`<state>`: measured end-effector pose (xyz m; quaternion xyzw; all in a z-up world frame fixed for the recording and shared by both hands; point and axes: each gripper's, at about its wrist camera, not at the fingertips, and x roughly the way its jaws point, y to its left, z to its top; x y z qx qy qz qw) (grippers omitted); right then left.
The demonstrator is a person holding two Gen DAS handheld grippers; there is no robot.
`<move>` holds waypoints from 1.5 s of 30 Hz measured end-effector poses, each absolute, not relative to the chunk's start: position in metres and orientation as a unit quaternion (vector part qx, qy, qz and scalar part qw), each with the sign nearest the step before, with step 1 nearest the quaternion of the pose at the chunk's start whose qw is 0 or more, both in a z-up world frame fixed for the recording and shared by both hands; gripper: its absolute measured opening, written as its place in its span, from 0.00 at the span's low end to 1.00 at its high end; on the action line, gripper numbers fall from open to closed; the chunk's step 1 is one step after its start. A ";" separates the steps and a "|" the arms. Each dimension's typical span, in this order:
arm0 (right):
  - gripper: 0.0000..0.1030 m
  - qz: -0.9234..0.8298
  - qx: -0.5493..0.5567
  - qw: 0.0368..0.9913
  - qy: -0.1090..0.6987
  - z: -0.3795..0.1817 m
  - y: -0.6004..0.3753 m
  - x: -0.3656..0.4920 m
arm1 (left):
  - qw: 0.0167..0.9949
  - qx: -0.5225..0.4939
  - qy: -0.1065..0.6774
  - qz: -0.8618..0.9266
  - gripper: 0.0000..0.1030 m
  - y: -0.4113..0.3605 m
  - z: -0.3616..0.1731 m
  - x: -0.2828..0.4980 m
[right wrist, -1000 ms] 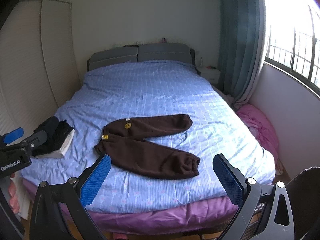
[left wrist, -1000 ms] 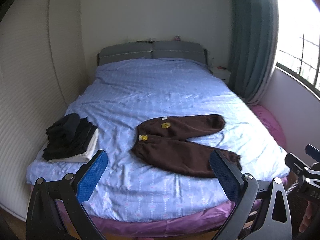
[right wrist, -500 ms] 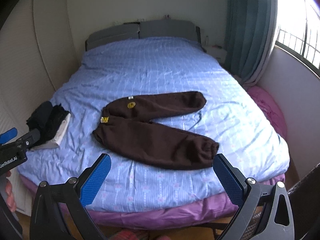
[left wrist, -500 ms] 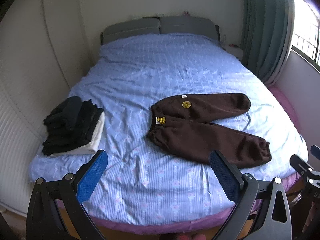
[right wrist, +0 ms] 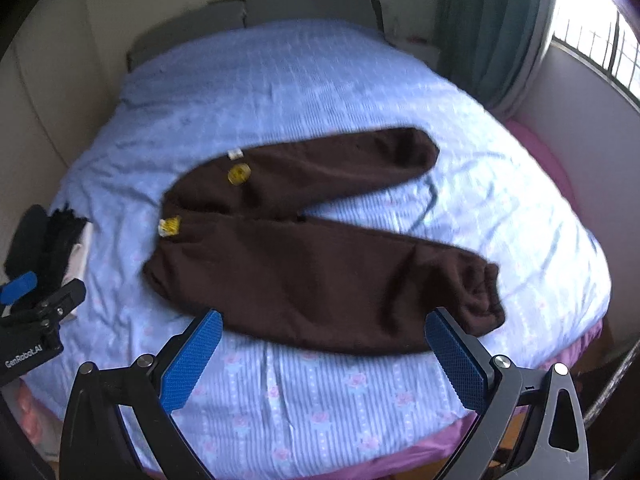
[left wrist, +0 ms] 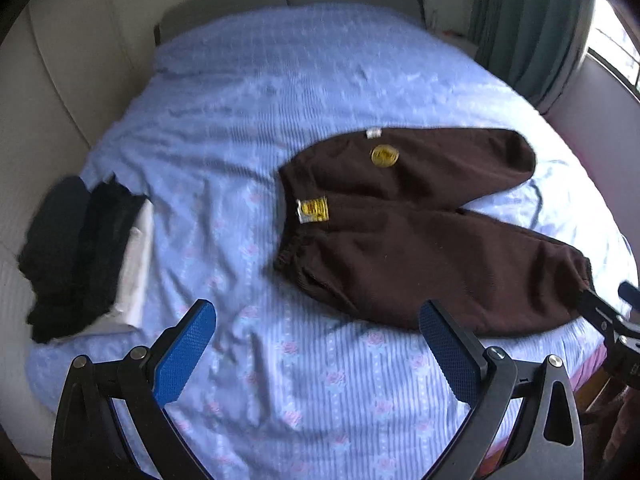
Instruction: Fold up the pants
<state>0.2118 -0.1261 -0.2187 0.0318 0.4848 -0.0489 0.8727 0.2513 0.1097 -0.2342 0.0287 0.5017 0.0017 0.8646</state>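
Both the left gripper (left wrist: 316,344) and the right gripper (right wrist: 324,350) hang with jaws spread wide and empty, the brown pants (right wrist: 320,248) lying unfolded on the bed (right wrist: 320,400) just beyond their fingertips.

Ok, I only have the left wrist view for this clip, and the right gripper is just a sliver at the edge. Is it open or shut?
Observer: Open. The right gripper has its blue pads wide apart with nothing between them, over the near edge of the bed.
Operator: Where is it relative to the pants?
Observer: The pants lie flat just beyond the pads. The near leg's cuff sits by the right-hand pad, and nothing is gripping it.
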 end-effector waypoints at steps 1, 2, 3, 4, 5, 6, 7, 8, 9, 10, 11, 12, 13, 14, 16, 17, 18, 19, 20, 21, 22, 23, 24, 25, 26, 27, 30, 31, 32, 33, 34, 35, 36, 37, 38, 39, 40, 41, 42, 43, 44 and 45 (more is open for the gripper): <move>0.99 -0.053 0.036 0.870 0.489 -0.227 -0.129 0.216 | 0.860 0.022 0.509 0.001 1.00 0.111 -0.245 0.259; 0.99 -0.057 0.042 0.867 0.493 -0.237 -0.132 0.220 | 0.856 0.018 0.517 0.003 1.00 0.112 -0.255 0.266; 0.99 -0.064 0.045 0.862 0.501 -0.248 -0.136 0.224 | 0.849 0.016 0.528 0.009 1.00 0.112 -0.266 0.274; 0.99 -0.067 0.051 0.857 0.508 -0.259 -0.140 0.228 | 0.843 0.010 0.537 0.011 1.00 0.113 -0.278 0.281; 0.99 -0.073 0.059 0.853 0.514 -0.271 -0.144 0.231 | 0.840 0.006 0.543 0.010 1.00 0.112 -0.287 0.287; 0.99 -0.079 0.066 0.850 0.517 -0.279 -0.147 0.235 | 0.835 0.004 0.550 0.012 1.00 0.112 -0.298 0.293; 0.99 -0.084 0.076 0.846 0.521 -0.289 -0.151 0.238 | 0.831 0.003 0.556 0.013 1.00 0.112 -0.307 0.299; 0.99 -0.091 0.086 0.842 0.525 -0.300 -0.155 0.241 | 0.828 0.004 0.561 0.012 1.00 0.111 -0.315 0.303; 0.99 -0.098 0.093 0.839 0.527 -0.308 -0.158 0.243 | 0.824 0.005 0.566 0.012 1.00 0.109 -0.323 0.307; 0.98 -0.105 0.102 0.836 0.529 -0.316 -0.163 0.244 | 0.821 0.005 0.571 0.011 1.00 0.108 -0.331 0.311; 0.98 -0.113 0.110 0.832 0.532 -0.325 -0.167 0.244 | 0.819 0.006 0.574 0.010 1.00 0.106 -0.336 0.314; 0.98 -0.119 0.119 0.827 0.537 -0.336 -0.172 0.243 | 0.815 0.006 0.579 0.009 1.00 0.104 -0.343 0.317; 0.97 -0.121 0.126 0.824 0.539 -0.343 -0.176 0.244 | 0.813 0.008 0.582 0.004 1.00 0.101 -0.350 0.319; 0.95 -0.125 0.134 0.820 0.543 -0.351 -0.180 0.242 | 0.811 0.012 0.585 -0.002 1.00 0.098 -0.356 0.321; 0.93 -0.139 0.157 0.808 0.550 -0.365 -0.191 0.237 | 0.802 0.020 0.596 -0.005 0.99 0.093 -0.369 0.325; 0.93 -0.144 0.167 0.805 0.552 -0.369 -0.196 0.233 | 0.799 0.016 0.601 -0.008 0.99 0.092 -0.373 0.326; 0.93 -0.151 0.178 0.800 0.553 -0.374 -0.201 0.230 | 0.797 0.010 0.604 -0.012 0.99 0.091 -0.377 0.328; 0.93 -0.158 0.188 0.795 0.554 -0.379 -0.206 0.227 | 0.795 0.006 0.607 -0.013 0.99 0.091 -0.380 0.330; 0.92 -0.164 0.196 0.791 0.556 -0.383 -0.210 0.226 | 0.794 0.001 0.608 -0.014 0.99 0.090 -0.383 0.332; 0.91 -0.168 0.206 0.784 0.560 -0.389 -0.215 0.225 | 0.792 -0.004 0.610 -0.015 0.99 0.089 -0.385 0.335; 0.88 -0.169 0.214 0.780 0.563 -0.394 -0.218 0.225 | 0.791 -0.007 0.611 -0.012 0.99 0.088 -0.387 0.337; 0.87 -0.170 0.221 0.777 0.564 -0.398 -0.221 0.226 | 0.790 -0.011 0.612 -0.010 0.99 0.087 -0.389 0.340; 0.87 -0.172 0.228 0.776 0.563 -0.400 -0.224 0.227 | 0.789 -0.016 0.615 -0.007 0.99 0.087 -0.391 0.341; 0.87 -0.173 0.233 0.776 0.560 -0.400 -0.227 0.228 | 0.787 -0.025 0.616 -0.005 0.99 0.088 -0.393 0.342; 0.87 -0.174 0.235 0.777 0.557 -0.401 -0.229 0.229 | 0.783 -0.041 0.621 -0.004 0.99 0.091 -0.397 0.343; 0.87 -0.176 0.233 0.779 0.554 -0.401 -0.230 0.231 | 0.777 -0.058 0.627 -0.005 0.99 0.093 -0.401 0.345; 0.81 -0.183 0.231 0.779 0.553 -0.404 -0.235 0.238 | 0.754 -0.121 0.646 -0.005 0.98 0.103 -0.415 0.352; 0.75 -0.183 0.230 0.778 0.555 -0.405 -0.236 0.242 | 0.753 -0.133 0.645 -0.004 0.96 0.104 -0.416 0.355; 0.66 -0.182 0.227 0.779 0.556 -0.404 -0.236 0.245 | 0.753 -0.138 0.644 -0.003 0.90 0.104 -0.415 0.357; 0.64 -0.177 0.222 0.780 0.558 -0.402 -0.236 0.251 | 0.754 -0.140 0.642 -0.006 0.82 0.103 -0.413 0.359; 0.58 -0.173 0.215 0.781 0.560 -0.400 -0.235 0.256 | 0.755 -0.139 0.641 -0.009 0.77 0.101 -0.410 0.361; 0.51 -0.172 0.209 0.783 0.561 -0.396 -0.235 0.258 | 0.758 -0.136 0.638 -0.012 0.65 0.099 -0.406 0.362; 0.46 -0.170 0.204 0.785 0.560 -0.391 -0.235 0.260 | 0.760 -0.133 0.636 -0.013 0.52 0.097 -0.401 0.364; 0.34 -0.169 0.202 0.785 0.560 -0.386 -0.237 0.261 | 0.765 -0.126 0.631 -0.011 0.47 0.095 -0.394 0.365; 0.27 -0.165 0.205 0.786 0.559 -0.380 -0.240 0.261 | 0.770 -0.122 0.626 -0.008 0.37 0.094 -0.387 0.365; 0.25 -0.158 0.214 0.789 0.553 -0.372 -0.243 0.261 | 0.774 -0.120 0.621 -0.004 0.29 0.094 -0.380 0.364; 0.22 -0.152 0.221 0.793 0.548 -0.362 -0.243 0.261 | 0.779 -0.120 0.616 0.000 0.27 0.095 -0.373 0.364; 0.20 -0.146 0.222 0.798 0.542 -0.353 -0.244 0.261 | 0.783 -0.122 0.611 0.004 0.25 0.097 -0.365 0.363; 0.19 -0.140 0.214 0.804 0.536 -0.341 -0.242 0.260 | 0.787 -0.126 0.604 0.010 0.24 0.099 -0.356 0.362; 0.17 -0.135 0.202 0.812 0.531 -0.328 -0.239 0.258 | 0.791 -0.129 0.597 0.015 0.23 0.101 -0.348 0.359; 0.16 -0.129 0.193 0.819 0.525 -0.316 -0.237 0.257 | 0.795 -0.133 0.591 0.022 0.22 0.101 -0.338 0.355; 0.16 -0.121 0.187 0.826 0.518 -0.303 -0.233 0.257 | 0.799 -0.139 0.585 0.026 0.22 0.102 -0.329 0.349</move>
